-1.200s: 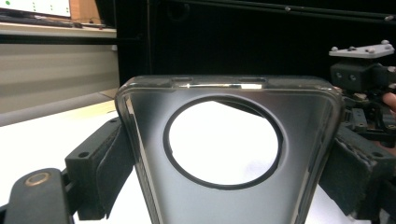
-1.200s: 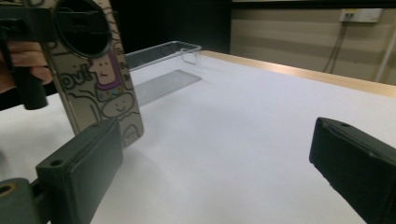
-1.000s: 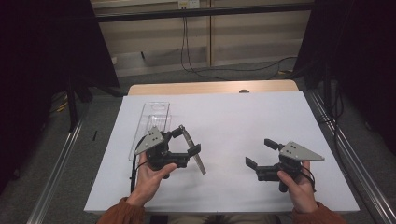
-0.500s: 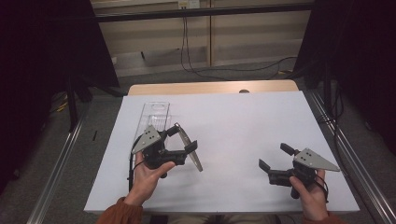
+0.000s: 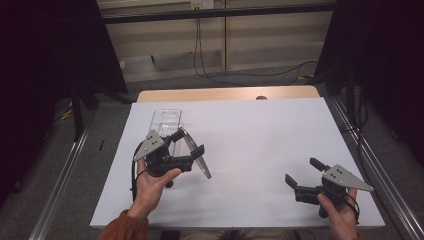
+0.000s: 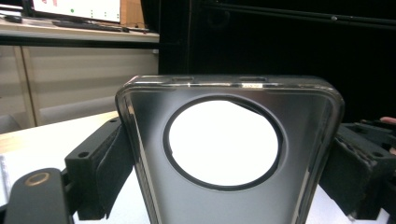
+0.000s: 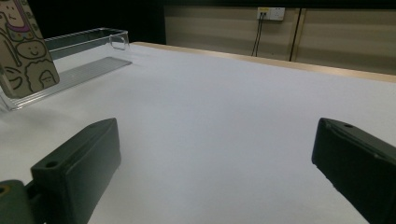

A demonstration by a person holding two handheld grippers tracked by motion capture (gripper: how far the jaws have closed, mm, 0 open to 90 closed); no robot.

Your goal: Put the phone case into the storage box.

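Left gripper (image 5: pixel 192 145) palm-up, clamped on tilted phone case (image 6: pixel 229 154).

In the left gripper view, the lower part of the phone case (image 6: pixel 229 149) is cut off by the bottom edge, and its two side edges are covered by the pads (image 6: pixel 109 175) pressed against them. In the right gripper view, a patterned card (image 7: pixel 25 51) is cut by the left and top edges, so its drawing cannot be fully made out. In the high view, part of the clear tray (image 5: pixel 165 120) is hidden behind the left gripper (image 5: pixel 187 147).
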